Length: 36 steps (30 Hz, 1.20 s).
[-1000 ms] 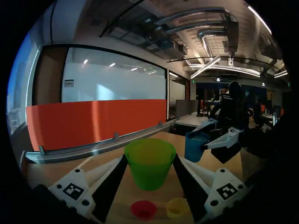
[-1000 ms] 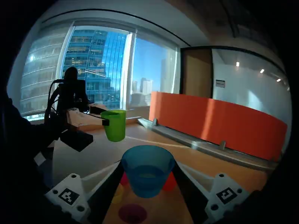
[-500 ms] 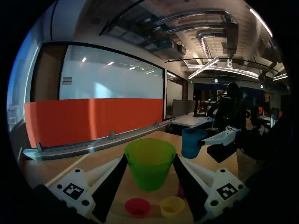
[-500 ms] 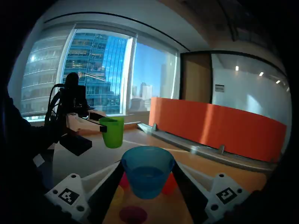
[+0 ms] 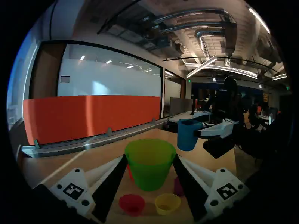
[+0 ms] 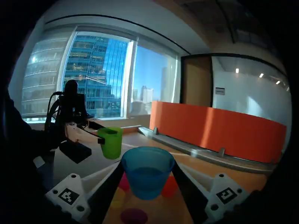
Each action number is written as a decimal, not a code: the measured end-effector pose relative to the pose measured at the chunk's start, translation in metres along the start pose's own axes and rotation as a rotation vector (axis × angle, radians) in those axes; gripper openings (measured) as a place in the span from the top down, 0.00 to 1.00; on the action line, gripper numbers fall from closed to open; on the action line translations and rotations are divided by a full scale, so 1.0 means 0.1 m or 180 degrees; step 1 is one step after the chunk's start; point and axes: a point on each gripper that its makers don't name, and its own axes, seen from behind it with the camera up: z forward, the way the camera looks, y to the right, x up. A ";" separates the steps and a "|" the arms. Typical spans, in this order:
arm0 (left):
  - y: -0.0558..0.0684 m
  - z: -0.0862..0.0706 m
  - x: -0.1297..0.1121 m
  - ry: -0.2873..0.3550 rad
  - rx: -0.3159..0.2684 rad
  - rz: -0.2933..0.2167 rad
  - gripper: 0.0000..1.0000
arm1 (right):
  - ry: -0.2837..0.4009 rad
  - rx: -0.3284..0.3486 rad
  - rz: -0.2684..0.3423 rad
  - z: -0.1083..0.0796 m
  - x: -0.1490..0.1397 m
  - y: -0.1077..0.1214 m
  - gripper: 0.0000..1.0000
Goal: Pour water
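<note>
Left gripper (image 5: 150,159) is clamped on the green cup (image 5: 150,173), upright, above the wooden table (image 5: 93,158). Right gripper (image 6: 148,164) is clamped on the blue cup (image 6: 148,179), upright, water inside. The two cups are near each other, not touching. Small red cup (image 5: 131,203) and yellow cup (image 5: 167,202) sit on the table beneath.

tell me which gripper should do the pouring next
Right. The right gripper is shut on the blue cup, which appears to hold water. The left gripper holds the green cup upright, probably as the receiver.
</note>
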 end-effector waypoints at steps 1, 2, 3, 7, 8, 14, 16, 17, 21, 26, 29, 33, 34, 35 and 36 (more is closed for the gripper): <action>0.01 0.00 -0.02 -0.0012 -0.0012 0.0000 0.13 | 0.0004 0.0000 -0.0002 0.00 0.00 0.00 0.08; 0.03 0.00 -0.04 -0.0023 -0.0022 0.0000 0.13 | 0.0007 0.0001 -0.0003 0.00 0.01 0.00 0.08; 0.04 0.01 -0.05 -0.0034 -0.0032 0.0001 0.13 | 0.0009 0.0001 -0.0008 0.00 0.01 0.00 0.08; 0.08 0.02 -0.11 -0.0067 -0.0065 0.0014 0.13 | 0.0016 0.0006 -0.0036 0.01 0.03 -0.01 0.08; 0.09 0.02 -0.12 -0.0071 -0.0071 0.0021 0.13 | 0.0019 0.0008 -0.0043 0.01 0.03 -0.02 0.08; 0.14 0.03 -0.18 -0.0098 -0.0107 0.0048 0.13 | 0.0013 0.0006 -0.0098 0.02 0.05 -0.02 0.08; 0.16 0.02 -0.19 -0.0100 -0.0114 0.0058 0.13 | 0.0004 0.0000 -0.0140 0.03 0.06 -0.02 0.08; 0.16 0.02 -0.20 -0.0101 -0.0116 0.0062 0.13 | -0.0001 -0.0003 -0.0161 0.03 0.06 -0.02 0.08; 0.19 0.02 -0.22 -0.0100 -0.0130 0.0064 0.13 | 0.0018 0.0001 -0.0232 0.04 0.12 -0.04 0.08; 0.23 0.00 -0.25 -0.0098 -0.0151 0.0070 0.13 | 0.0051 0.0022 -0.0298 0.06 0.21 -0.05 0.08; 0.26 -0.01 -0.27 -0.0103 -0.0161 0.0097 0.13 | 0.0058 0.0028 -0.0350 0.07 0.25 -0.05 0.08; 0.31 -0.02 -0.29 -0.0102 -0.0179 0.0114 0.13 | 0.0061 0.0039 -0.0449 0.10 0.28 -0.08 0.08; 0.32 -0.02 -0.30 -0.0099 -0.0189 0.0111 0.13 | 0.0059 0.0043 -0.0473 0.10 0.29 -0.09 0.08; 0.34 -0.02 -0.31 -0.0096 -0.0198 0.0107 0.13 | 0.0058 0.0047 -0.0494 0.11 0.30 -0.10 0.08; 0.35 -0.02 -0.31 -0.0094 -0.0205 0.0104 0.13 | 0.0057 0.0052 -0.0514 0.12 0.31 -0.10 0.08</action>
